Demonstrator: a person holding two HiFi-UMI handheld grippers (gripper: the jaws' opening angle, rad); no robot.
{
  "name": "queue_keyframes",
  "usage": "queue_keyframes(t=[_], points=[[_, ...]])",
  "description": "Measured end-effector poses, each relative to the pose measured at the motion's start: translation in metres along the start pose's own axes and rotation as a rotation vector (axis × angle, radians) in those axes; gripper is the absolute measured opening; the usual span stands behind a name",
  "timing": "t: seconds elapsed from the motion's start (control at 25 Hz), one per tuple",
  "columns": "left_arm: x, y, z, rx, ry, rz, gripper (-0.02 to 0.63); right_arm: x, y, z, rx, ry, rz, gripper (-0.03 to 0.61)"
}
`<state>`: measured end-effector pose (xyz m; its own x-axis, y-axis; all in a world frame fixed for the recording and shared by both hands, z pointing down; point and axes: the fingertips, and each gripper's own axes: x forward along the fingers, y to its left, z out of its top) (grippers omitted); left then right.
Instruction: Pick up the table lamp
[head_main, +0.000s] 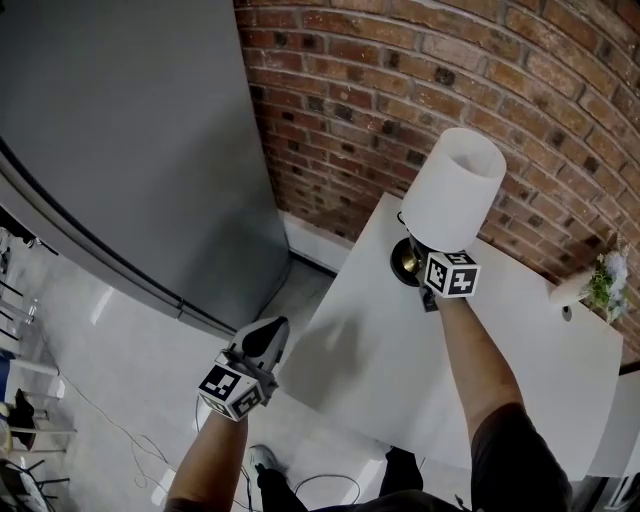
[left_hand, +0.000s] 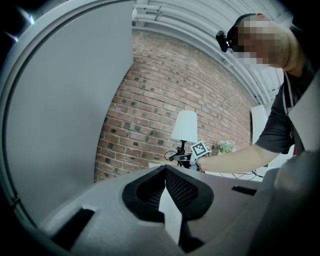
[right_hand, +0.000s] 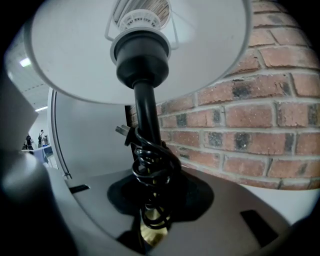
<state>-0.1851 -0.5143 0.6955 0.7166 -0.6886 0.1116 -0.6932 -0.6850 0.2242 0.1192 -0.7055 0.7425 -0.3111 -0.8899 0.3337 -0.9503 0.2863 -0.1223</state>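
Right gripper (head_main: 418, 268) clamps the table lamp (head_main: 455, 185) at the table (head_main: 480, 370) corner; left gripper (head_main: 264, 336), closed, hovers beyond its edge.

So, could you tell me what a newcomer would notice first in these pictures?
The table lamp with its white shade stands out first, at the far corner of the white table against the red brick wall. The right gripper is closed on its black stem, where the cord is wound. The left gripper hangs beyond the table's left edge, jaws together and empty.
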Motion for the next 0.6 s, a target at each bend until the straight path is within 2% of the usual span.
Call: queue_keyframes(t=[0.6], points=[[-0.002, -0.009, 0.071, 0.056, -0.017, 0.006, 0.005, -0.035, 0.017, 0.062, -0.025, 0.003, 0.05, 0.097]])
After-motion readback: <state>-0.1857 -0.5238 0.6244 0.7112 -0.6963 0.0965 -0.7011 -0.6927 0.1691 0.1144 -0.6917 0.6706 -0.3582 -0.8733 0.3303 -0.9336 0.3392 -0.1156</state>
